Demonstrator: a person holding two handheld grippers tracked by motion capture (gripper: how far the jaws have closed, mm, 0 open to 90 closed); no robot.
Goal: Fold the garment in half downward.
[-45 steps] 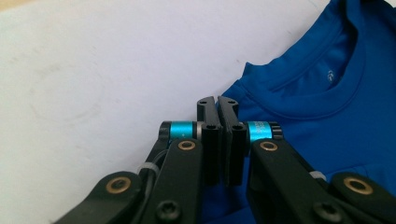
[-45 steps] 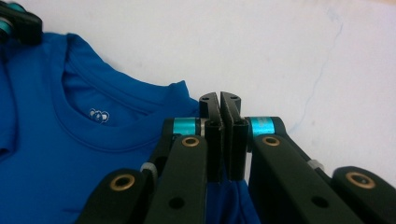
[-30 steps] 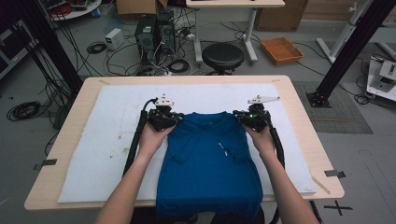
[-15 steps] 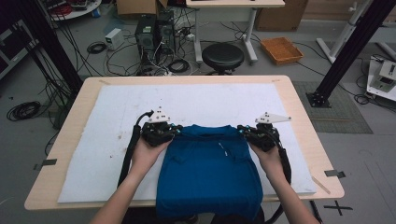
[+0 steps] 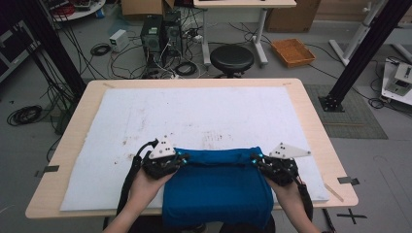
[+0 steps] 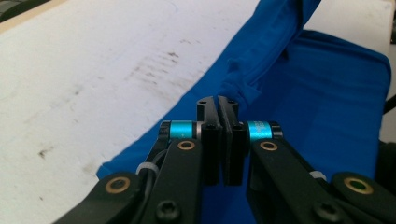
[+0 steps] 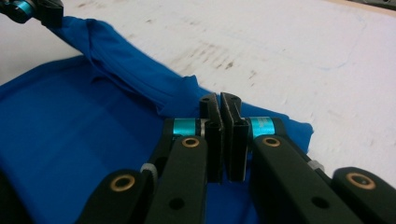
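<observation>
Looks like a fold in progress: the blue shirt (image 5: pixel 217 187) sits at the table's (image 5: pixel 311 116) near edge, top edge doubled toward the person. Left gripper (image 5: pixel 176 160) and right gripper (image 5: pixel 257 161) each pinch a corner of that fold; laying it flat remains, I'd guess.

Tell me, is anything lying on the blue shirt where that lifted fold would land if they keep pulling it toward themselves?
Nothing visible. Both grippers, left and right, pinch the fold of the shirt, and the cloth below them lies bare right down to the table's near edge.
</observation>
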